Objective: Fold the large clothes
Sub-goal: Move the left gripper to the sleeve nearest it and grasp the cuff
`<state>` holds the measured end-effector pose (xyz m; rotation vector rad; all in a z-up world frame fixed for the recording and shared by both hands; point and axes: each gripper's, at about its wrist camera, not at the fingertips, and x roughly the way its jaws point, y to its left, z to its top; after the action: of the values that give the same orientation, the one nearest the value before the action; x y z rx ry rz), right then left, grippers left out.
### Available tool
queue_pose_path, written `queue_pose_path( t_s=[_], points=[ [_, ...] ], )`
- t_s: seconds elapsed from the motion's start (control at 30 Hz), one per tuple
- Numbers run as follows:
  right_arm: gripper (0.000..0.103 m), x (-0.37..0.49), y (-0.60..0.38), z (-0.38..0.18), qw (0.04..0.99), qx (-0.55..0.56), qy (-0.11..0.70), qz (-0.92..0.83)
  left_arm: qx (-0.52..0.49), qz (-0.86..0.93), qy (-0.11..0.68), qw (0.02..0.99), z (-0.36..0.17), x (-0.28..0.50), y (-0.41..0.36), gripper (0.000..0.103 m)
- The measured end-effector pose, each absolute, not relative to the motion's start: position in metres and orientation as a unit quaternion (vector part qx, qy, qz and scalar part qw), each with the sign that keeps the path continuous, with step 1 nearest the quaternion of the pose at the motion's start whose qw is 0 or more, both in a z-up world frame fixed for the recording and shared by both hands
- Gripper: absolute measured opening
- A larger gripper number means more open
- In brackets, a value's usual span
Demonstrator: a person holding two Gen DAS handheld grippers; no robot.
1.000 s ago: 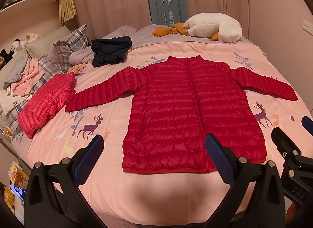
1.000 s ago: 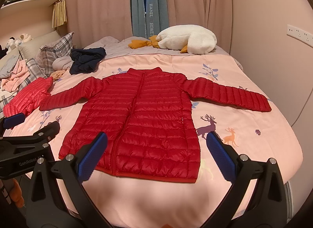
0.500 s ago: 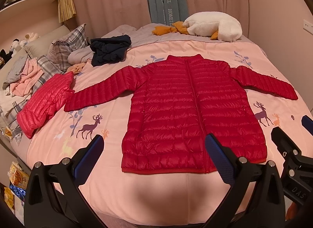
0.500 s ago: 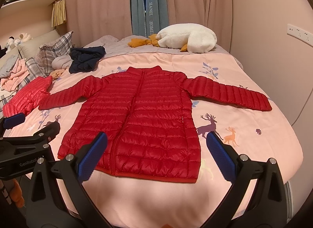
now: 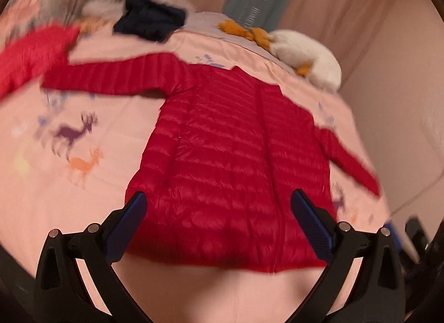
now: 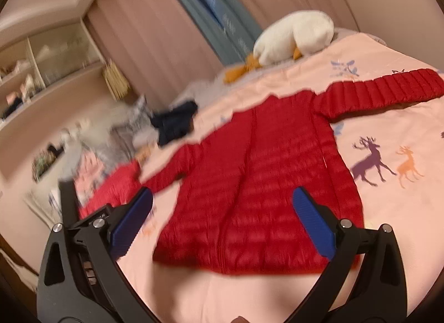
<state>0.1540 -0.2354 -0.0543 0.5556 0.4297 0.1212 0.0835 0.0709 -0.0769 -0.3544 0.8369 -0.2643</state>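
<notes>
A dark red quilted jacket (image 5: 233,156) lies flat on the pink bedspread (image 5: 55,189), front up, zipped, both sleeves spread out sideways. My left gripper (image 5: 219,212) hovers open above its lower hem, nothing between the blue pads. In the right wrist view the same jacket (image 6: 263,192) fills the middle, and my right gripper (image 6: 222,209) is also open over the hem, holding nothing. Both views are tilted and blurred. Part of the left gripper (image 6: 83,212) shows at the lower left of the right wrist view.
A brighter red puffy jacket (image 5: 30,56) lies at the bed's left side. A navy garment (image 5: 149,20), a plaid pillow and a white plush goose (image 5: 308,56) sit near the head of the bed. Shelves (image 6: 41,65) stand by the left wall.
Both grippers have swung closer to the jacket's hem and tilted, the left view rolling one way and the right the other. The jacket has not moved. Both stay open.
</notes>
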Motion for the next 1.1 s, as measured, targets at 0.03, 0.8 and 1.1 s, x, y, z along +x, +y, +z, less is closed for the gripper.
queue_pose_path(
  t_s=[0.03,0.8,1.1],
  points=[
    [0.101,0.157,-0.237,-0.057,0.938,0.276,0.202,0.058,-0.212,-0.137,0.398,0.882,-0.086,0.095,0.087,0.102],
    [0.101,0.257,-0.223,-0.093,0.918,0.254,0.292,0.086,-0.529,-0.006,0.322,0.785,-0.191,0.294,0.353,0.102],
    [0.101,0.273,-0.219,-0.099,0.921,0.231,0.306,0.066,-0.511,0.039,0.302,0.804,-0.190,0.337,0.372,0.102]
  ],
)
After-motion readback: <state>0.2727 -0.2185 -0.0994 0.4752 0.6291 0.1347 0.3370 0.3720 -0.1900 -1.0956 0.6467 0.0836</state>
